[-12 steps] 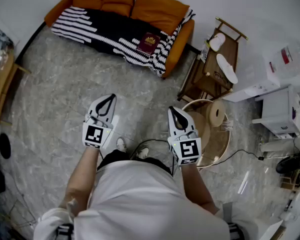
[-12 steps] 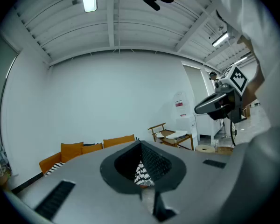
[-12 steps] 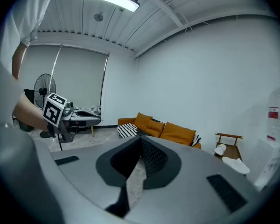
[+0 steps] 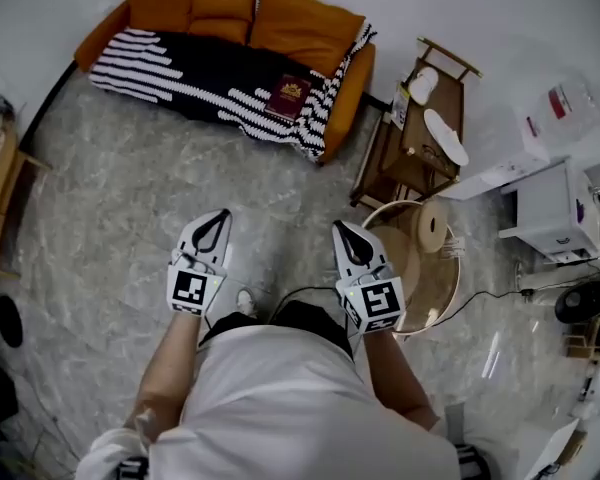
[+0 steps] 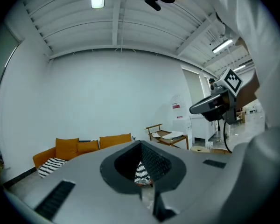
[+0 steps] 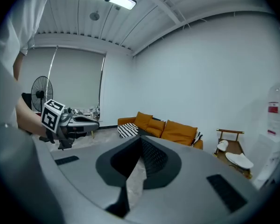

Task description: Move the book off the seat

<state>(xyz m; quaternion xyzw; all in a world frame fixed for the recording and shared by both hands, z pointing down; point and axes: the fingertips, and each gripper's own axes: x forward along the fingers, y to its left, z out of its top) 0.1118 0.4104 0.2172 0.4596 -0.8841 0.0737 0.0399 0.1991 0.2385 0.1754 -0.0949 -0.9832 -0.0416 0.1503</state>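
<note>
1. Nearest in, the person's white-sleeved arms hold both grippers out low over the marble floor (image 4: 130,198), well short of the sofa (image 4: 305,28).
2. Left gripper (image 4: 219,219): jaws together, tips meeting, nothing between them. It points towards the sofa.
3. Right gripper (image 4: 345,231): jaws also together and empty. It sits level with the left one, equally far from the sofa.
4. A black cable (image 4: 480,308) trails over the floor beside the right gripper, well clear of the sofa.
5. Next out, a round basket (image 4: 445,288) stands on the floor, off the sofa's right end and nearer to the person.
6. Beyond it, a wooden rack (image 4: 415,143) stands just beside the sofa's right end, with white slippers (image 4: 446,136) on it.
7. Farthest out, against the wall, is the orange sofa, with a black-and-white striped blanket (image 4: 180,68) spread over its seat.
8. The book (image 4: 289,96), dark red, lies flat on that blanket, towards the sofa's right end, with no gripper touching it.
</note>
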